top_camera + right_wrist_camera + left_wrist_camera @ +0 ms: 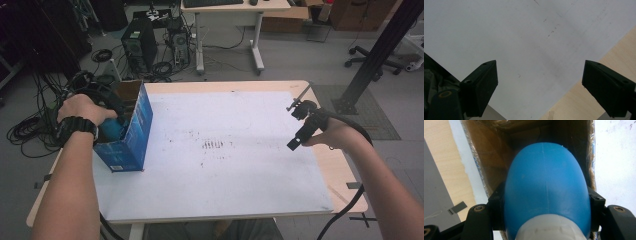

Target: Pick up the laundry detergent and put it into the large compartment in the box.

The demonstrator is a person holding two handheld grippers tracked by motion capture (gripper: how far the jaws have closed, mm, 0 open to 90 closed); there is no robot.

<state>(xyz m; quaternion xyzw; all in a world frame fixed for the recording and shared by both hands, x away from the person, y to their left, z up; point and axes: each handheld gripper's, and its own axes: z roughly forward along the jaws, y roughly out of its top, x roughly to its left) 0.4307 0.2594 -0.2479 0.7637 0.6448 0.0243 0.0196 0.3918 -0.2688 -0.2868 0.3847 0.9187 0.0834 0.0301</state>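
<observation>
**Left gripper holds blue bottle at the mouth of the box; right gripper idle, jaws wide**

High view: left gripper sits at the open top of the blue box, which stands on the white mat at the table's left edge. Blue bottle is just visible between hand and box wall. Right gripper hangs well apart over the mat's far side, nothing near it.

Left gripper view: jaws clamp the bottle on both flanks, just ahead of its white cap. Its rounded base points away from the jaws into the box's brown cardboard interior.

Right gripper view: jaws stand wide apart, nothing between them; bare mat ahead, wooden table off to one side.

Handling, my read: smooth plastic, likely light, a bit slippery, body may flex. Grip on the widest flanks near the cap looks right. Box is thin card and could tip if nudged.
</observation>
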